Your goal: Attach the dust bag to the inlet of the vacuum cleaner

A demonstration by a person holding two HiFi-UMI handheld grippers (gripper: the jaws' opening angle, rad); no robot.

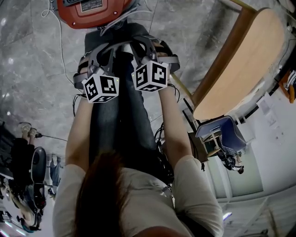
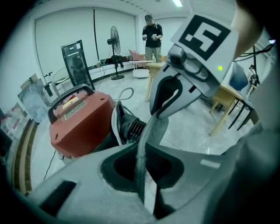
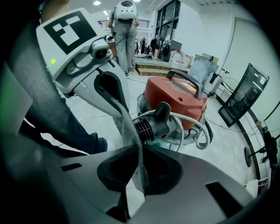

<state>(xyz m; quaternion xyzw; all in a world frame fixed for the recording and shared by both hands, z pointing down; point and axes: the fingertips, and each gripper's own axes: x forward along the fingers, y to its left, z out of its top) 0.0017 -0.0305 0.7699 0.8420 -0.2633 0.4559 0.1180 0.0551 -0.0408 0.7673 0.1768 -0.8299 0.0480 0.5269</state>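
Observation:
The red vacuum cleaner [image 1: 92,11] [image 2: 81,124] [image 3: 177,100] stands on the grey floor just ahead of both grippers. Its black ribbed inlet [image 2: 131,127] [image 3: 151,124] faces them. A strip of grey dust bag [image 2: 148,135] [image 3: 127,127] fabric is stretched between the two grippers. My left gripper [image 2: 146,197] [image 1: 105,53] is shut on one end of it. My right gripper [image 3: 131,192] [image 1: 142,46] is shut on the other end. The two grippers sit side by side, a little short of the inlet. Most of the bag is hidden.
A white hose [image 3: 199,131] coils round the vacuum and a cable [image 1: 59,41] trails on the floor. A wooden table [image 1: 240,60] and a blue chair [image 1: 222,132] stand to the right. People [image 2: 152,37] [image 3: 124,26], a fan [image 2: 114,39] and a dark screen [image 3: 243,98] stand farther off.

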